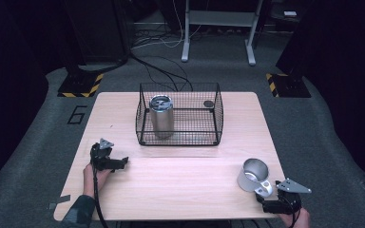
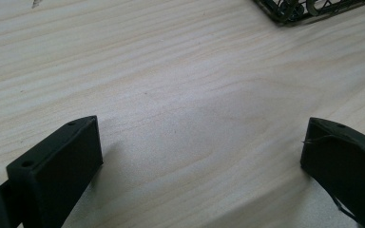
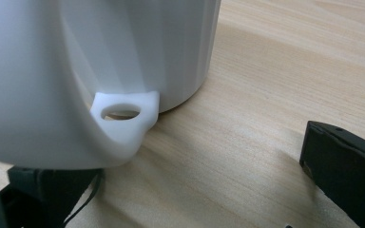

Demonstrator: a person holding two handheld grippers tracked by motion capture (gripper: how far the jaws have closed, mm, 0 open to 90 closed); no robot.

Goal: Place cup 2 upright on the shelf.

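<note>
Apparently the work is only half done — one steel tumbler (image 1: 161, 115) already stands inside the wire basket (image 1: 217, 114) at the frame's centre, while a metal cup (image 1: 254, 175) with a handle tab sits at lower right on the counter (image 1: 185, 180). The right gripper (image 1: 272, 194) has its fingers spread around that tab, not yet clenched; the left gripper (image 1: 123, 161) rests released, holding nothing.

In the right gripper view the metal cup (image 3: 100, 71) is blurred white and cut off at the top and left edges, hiding one of the jaws. The small dark disc (image 1: 208, 103) inside the wire basket (image 1: 217, 114) is too small to identify.
</note>
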